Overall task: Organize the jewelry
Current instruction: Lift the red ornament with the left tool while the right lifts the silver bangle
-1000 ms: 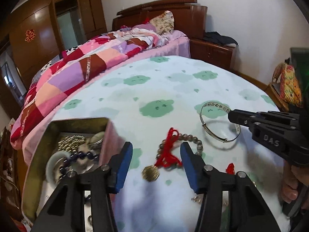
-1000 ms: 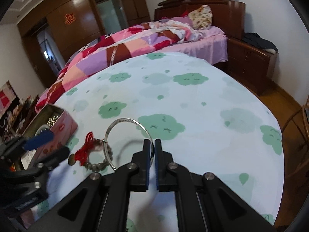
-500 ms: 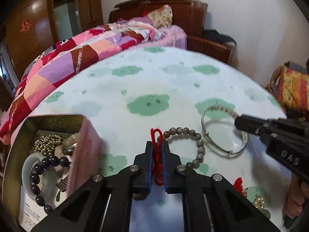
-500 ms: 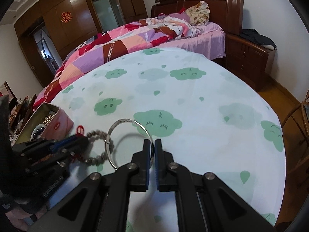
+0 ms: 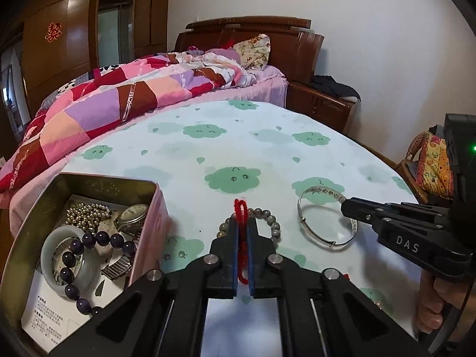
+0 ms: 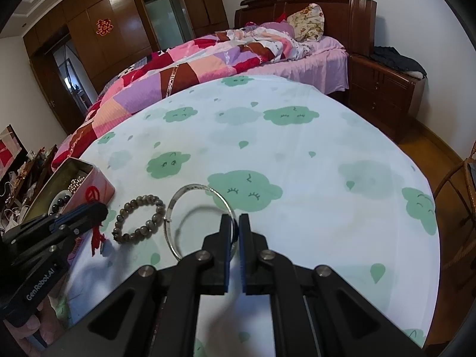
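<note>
Left claw [image 5: 244, 229] pinches the red cord [image 5: 241, 208] of the bead bracelet [image 5: 275, 226]; right claw [image 6: 235, 226] grips the silver bangle [image 6: 184, 192]

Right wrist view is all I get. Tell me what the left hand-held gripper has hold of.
Observer: The left hand-held gripper is shut on the red cord of the grey bead bracelet. Its jaws have just been closing.
Operator: List what is in the tin.
Observer: The tin holds a wristwatch, a pale bangle, a dark purple bead bracelet and a silvery bead chain.
Operator: Check the silver bangle's band.
Observer: The silver bangle has characters engraved on its inner face.
</note>
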